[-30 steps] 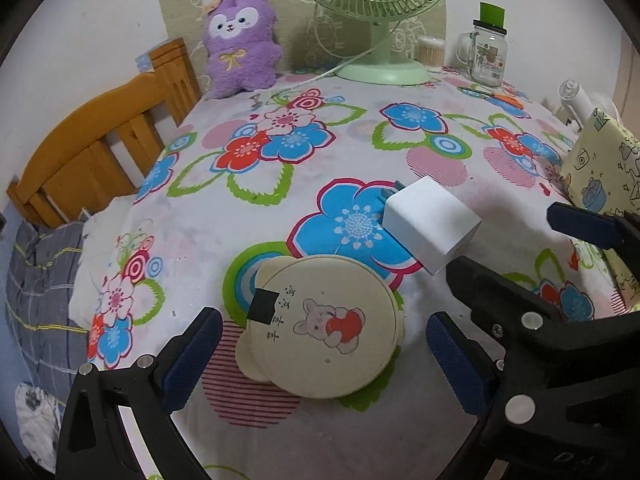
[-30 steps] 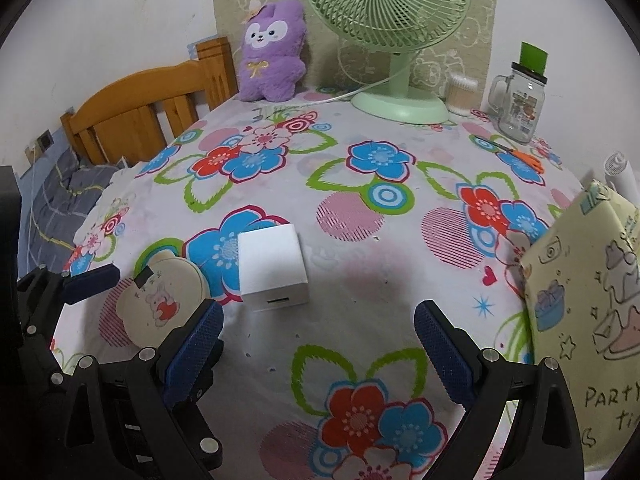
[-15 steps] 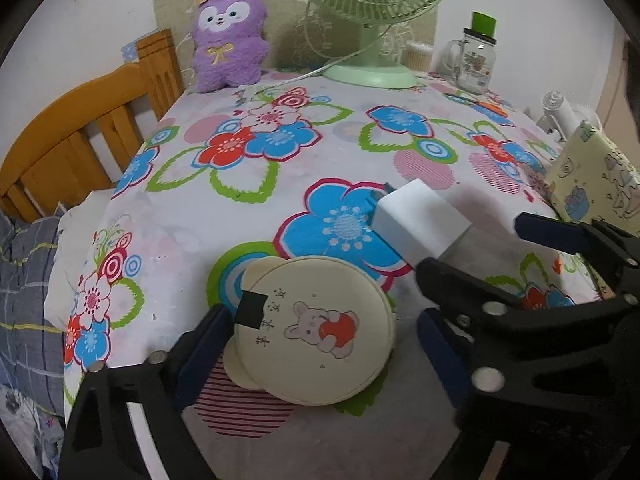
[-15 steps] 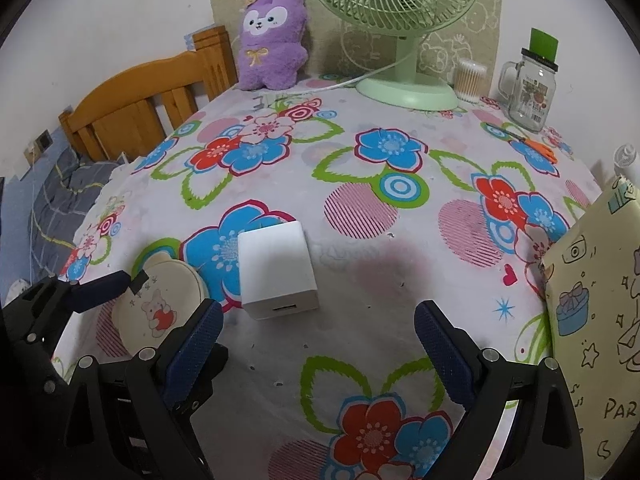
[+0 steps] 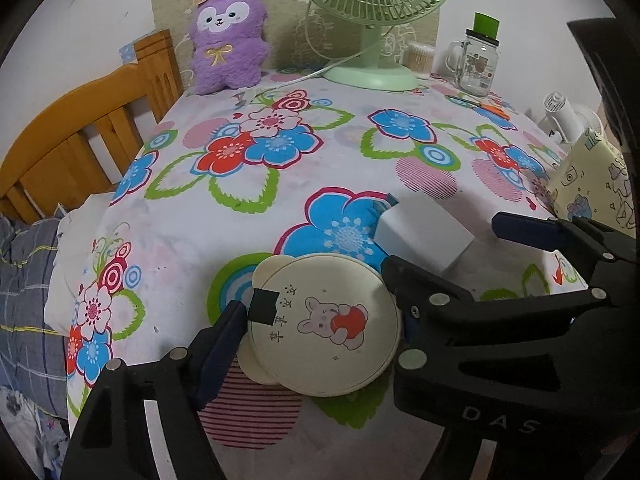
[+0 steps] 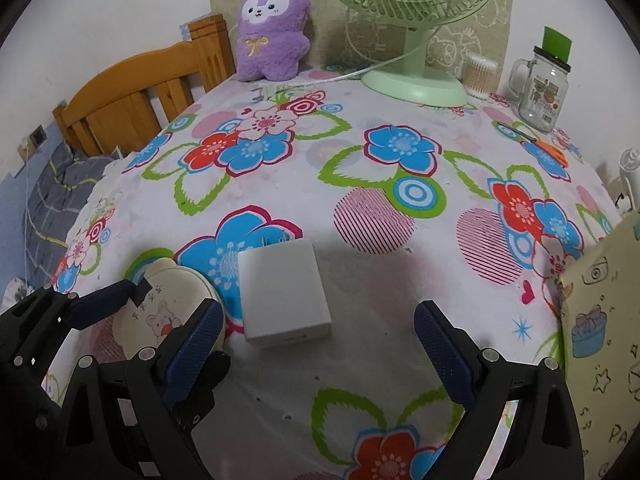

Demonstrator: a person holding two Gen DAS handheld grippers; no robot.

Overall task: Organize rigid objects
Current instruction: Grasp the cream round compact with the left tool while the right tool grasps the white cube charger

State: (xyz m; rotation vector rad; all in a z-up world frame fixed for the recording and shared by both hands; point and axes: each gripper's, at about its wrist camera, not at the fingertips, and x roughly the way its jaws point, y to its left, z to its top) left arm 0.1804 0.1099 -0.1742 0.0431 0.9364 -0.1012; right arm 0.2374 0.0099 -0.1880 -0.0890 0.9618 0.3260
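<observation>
Clearly I was mid-approach: my left gripper (image 5: 320,328) stood wide open astride the round cream case (image 5: 324,328), gripping nothing, my right gripper (image 6: 316,340) gaped empty with the white box (image 6: 282,294) at its 12 o'clock, so closing came next, I judged.

- The cloth-covered tabletop (image 6: 280,184) is white, printed with blue, red and pink flowers, green leaf outlines and pink striped discs.
- The round cream compact mirror (image 5: 332,328) carries a pink bunny hugging a red apple, dark characters and a black square tab.
- The white rectangular box (image 6: 282,294) is plain.
- The plush purple bunny toy (image 6: 272,28) has a white face and a gold bow.
- The pale green desk fan (image 6: 412,8) matches its green base.
- The clear glass mug jar (image 6: 542,88) has a black lid and a green straw piece.
- The pale yellow gift bag (image 6: 600,320) shows black doodles and a blue gift box.
- The wooden bed headboard (image 6: 136,100) is orange-brown.
- The gripper pads (image 6: 194,346) are dark blue on black frames.
</observation>
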